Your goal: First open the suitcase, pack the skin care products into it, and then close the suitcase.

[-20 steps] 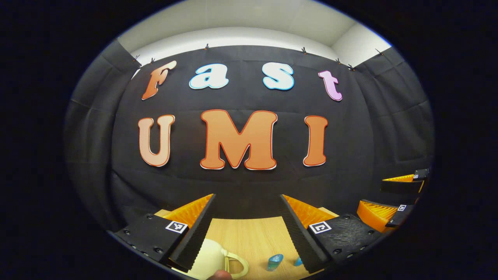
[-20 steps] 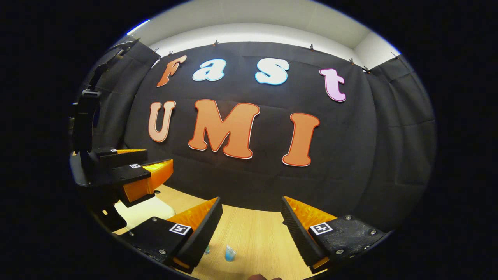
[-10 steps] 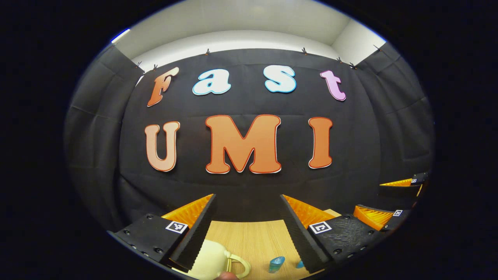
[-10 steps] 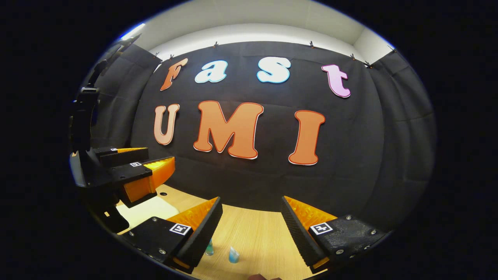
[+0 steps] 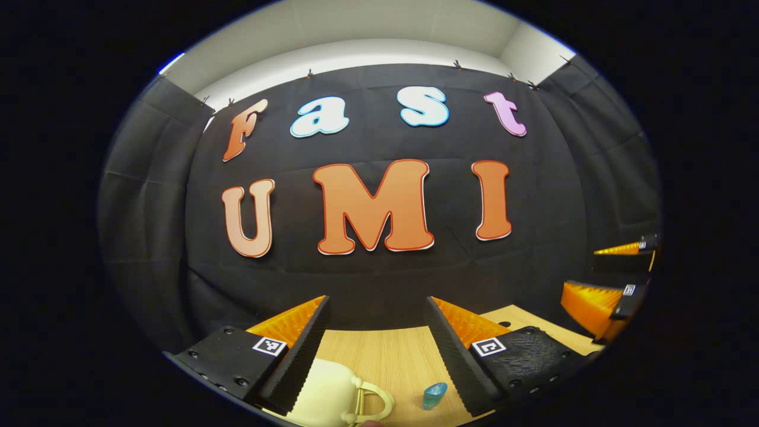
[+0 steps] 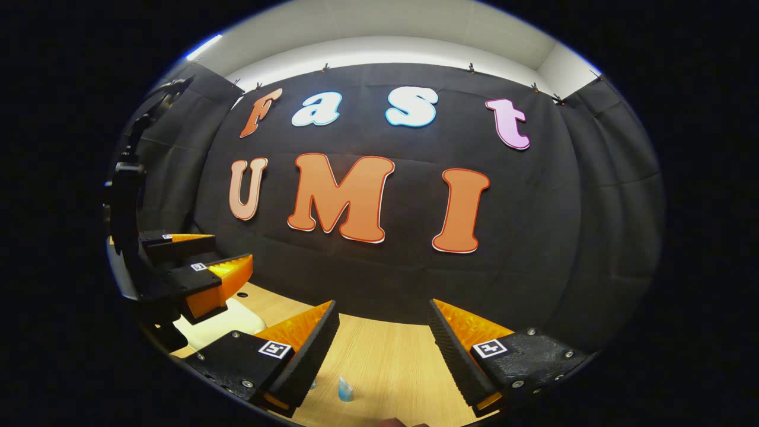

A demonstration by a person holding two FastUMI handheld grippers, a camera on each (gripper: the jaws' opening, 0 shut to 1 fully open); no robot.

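The light wooden desk [image 5: 379,356] runs back to the black cloth wall [image 5: 379,279], and both tools hang above its near part, facing that wall. On the desk lies the cream suitcase [image 5: 326,394], a small rounded case with its loop handle [image 5: 373,403] pointing to the right in the left gripper view; it sits just below and partly behind the left tool's left finger, and in the right gripper view a pale corner of it [image 6: 222,323] lies under the other tool. I cannot tell whether its lid is open or closed from these angles. The left tool [image 5: 376,308] has its fingers spread wide and grips nothing; it appears again at the left edge of the right gripper view [image 6: 204,261]. The right tool [image 6: 382,311] is likewise spread wide and empty (it is also visible at the far right of the left gripper view [image 5: 611,276]). A small blue skin care bottle [image 5: 434,396] stands on the desk, just right of the suitcase handle and apart from it, and shows in the right gripper view too [image 6: 345,390].
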